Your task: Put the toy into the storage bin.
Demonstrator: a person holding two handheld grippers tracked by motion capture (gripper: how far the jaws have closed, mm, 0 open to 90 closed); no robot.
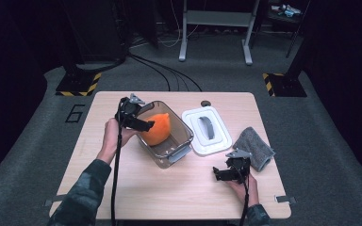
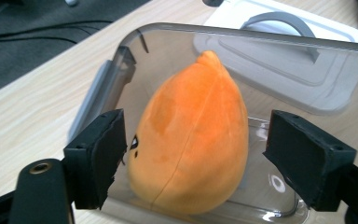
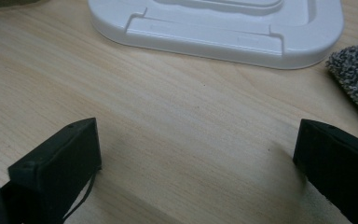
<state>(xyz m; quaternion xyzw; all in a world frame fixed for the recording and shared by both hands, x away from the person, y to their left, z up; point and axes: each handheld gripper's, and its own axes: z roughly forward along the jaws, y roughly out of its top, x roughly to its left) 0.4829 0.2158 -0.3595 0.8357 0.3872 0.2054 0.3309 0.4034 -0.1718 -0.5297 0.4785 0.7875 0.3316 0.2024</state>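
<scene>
An orange plush toy [image 1: 156,129] stands inside a clear plastic container [image 1: 185,132] at the table's middle. My left gripper [image 1: 143,125] hovers at the container's left rim, held by a hand. In the left gripper view the plush toy [image 2: 191,140] sits between the jaws of the left gripper [image 2: 196,151], with a gap on each side, so the gripper is open. Behind the toy is the container wall [image 2: 261,39]. My right gripper [image 1: 222,174] rests low over bare wood near the front right, open with nothing between its jaws [image 3: 196,163].
The container's white lid [image 1: 217,141] with a grey handle lies flat to the right of the container, and its edge [image 3: 214,35] lies ahead of the right gripper. A grey cloth [image 1: 255,147] lies at the right edge. A small dark round object [image 1: 205,103] sits near the far edge.
</scene>
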